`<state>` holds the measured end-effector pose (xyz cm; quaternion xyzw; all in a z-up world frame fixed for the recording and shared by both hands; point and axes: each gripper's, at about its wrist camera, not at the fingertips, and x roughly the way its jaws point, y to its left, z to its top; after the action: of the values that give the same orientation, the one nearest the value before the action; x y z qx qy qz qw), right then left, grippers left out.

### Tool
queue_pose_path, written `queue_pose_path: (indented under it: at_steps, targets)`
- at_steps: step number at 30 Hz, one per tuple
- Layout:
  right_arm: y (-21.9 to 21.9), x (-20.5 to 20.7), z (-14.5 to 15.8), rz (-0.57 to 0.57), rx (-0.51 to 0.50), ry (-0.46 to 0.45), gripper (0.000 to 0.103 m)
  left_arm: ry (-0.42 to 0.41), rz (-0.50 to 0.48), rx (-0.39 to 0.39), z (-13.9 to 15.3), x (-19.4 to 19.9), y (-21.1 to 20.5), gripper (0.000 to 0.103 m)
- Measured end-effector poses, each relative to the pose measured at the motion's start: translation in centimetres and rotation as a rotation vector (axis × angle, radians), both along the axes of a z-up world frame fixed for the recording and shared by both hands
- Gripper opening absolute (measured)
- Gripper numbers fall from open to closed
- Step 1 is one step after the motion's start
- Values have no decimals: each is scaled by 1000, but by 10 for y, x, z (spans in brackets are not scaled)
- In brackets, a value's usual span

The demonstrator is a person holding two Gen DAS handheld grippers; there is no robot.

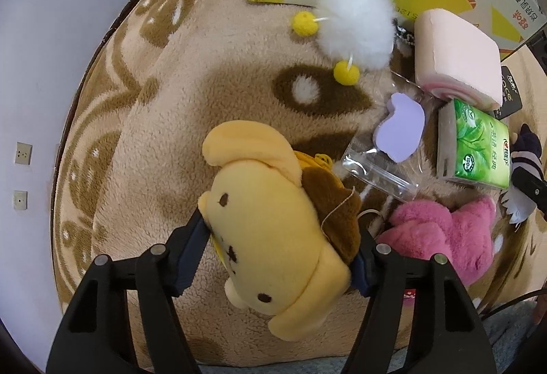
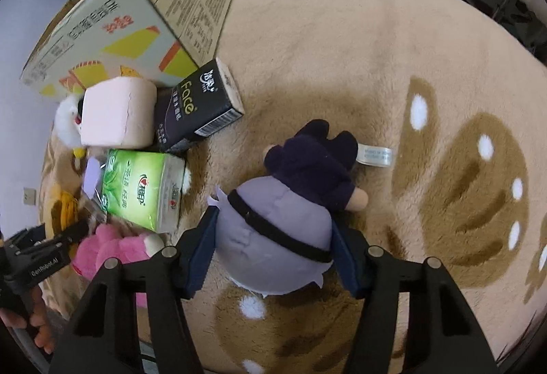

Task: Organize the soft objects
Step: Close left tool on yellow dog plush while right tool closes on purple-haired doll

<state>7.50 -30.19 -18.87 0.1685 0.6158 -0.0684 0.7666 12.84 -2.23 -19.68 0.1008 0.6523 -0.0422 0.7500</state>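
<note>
Yellow plush dog with a brown beret (image 1: 273, 230) sits squeezed between the blue pads of the left tool (image 1: 280, 254), low over the beige fleece rug (image 1: 205, 66). Only the left view shows the white fluffy pompom with yellow balls (image 1: 355, 22) and the lilac sponge in a clear bag (image 1: 400, 131). The right view shows the right tool (image 2: 273, 254) clamped on a grey-and-navy plush doll (image 2: 283, 230) lying on the rug. Beside it crowd a green tissue pack (image 2: 143, 189), a black "Face" box (image 2: 198, 104), a pink foam block (image 2: 116, 114), a pink furry toy (image 2: 109, 251) and a printed cardboard carton (image 2: 119, 32).
</note>
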Motion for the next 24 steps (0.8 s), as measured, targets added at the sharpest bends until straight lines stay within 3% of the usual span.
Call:
queue_pose_path:
  at_steps: [17, 24]
  targets:
    - [16, -4, 18, 35, -25, -50, 62, -96, -8, -3, 30, -23, -2, 61]
    - [18, -25, 49, 42, -32, -143, 62, -252, -9, -27, 71, -43, -6, 61]
